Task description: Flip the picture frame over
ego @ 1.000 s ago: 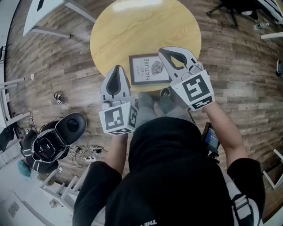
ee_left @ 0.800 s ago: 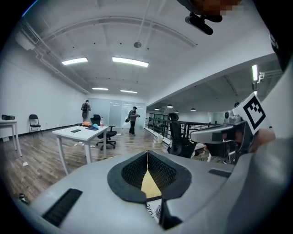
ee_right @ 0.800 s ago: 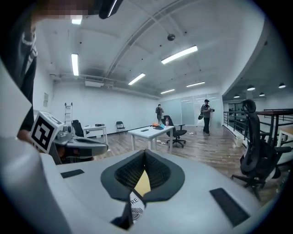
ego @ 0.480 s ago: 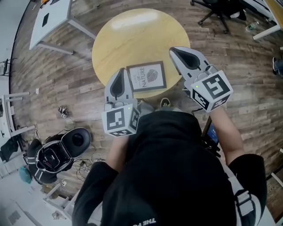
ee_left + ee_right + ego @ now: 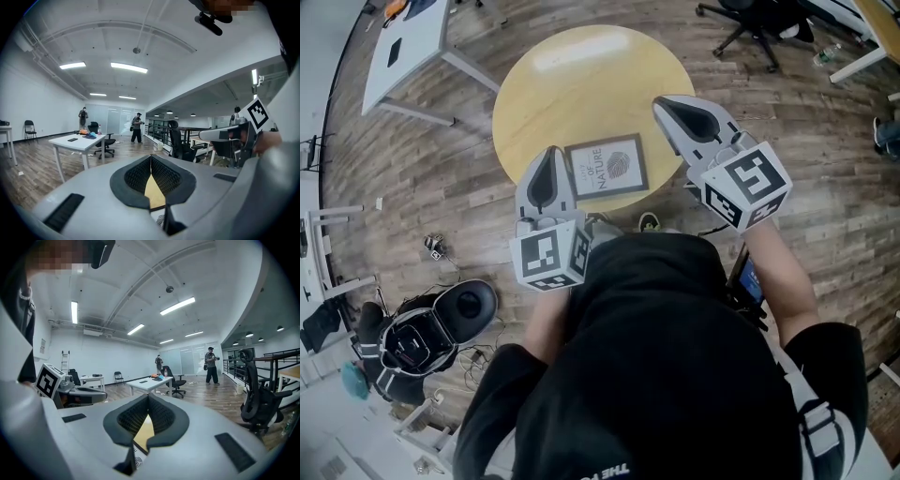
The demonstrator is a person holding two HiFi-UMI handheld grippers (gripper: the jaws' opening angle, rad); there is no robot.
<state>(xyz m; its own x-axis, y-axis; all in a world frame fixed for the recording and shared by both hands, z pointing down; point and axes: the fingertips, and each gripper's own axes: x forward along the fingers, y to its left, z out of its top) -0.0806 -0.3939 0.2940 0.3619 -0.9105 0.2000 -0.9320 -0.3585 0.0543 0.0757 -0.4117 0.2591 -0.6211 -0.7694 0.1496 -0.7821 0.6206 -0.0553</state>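
My left gripper (image 5: 550, 157) and right gripper (image 5: 664, 103) are both clenched on nothing. The dark-rimmed rectangular picture frame (image 5: 606, 167) lies face up at the near edge of the round light-wood table (image 5: 581, 84). It sits between the two grippers with its long axis running left to right, and my left gripper looks nearer.

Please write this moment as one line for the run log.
picture frame: print side up on round table, not yet flipped | left gripper: shut, empty | right gripper: shut, empty
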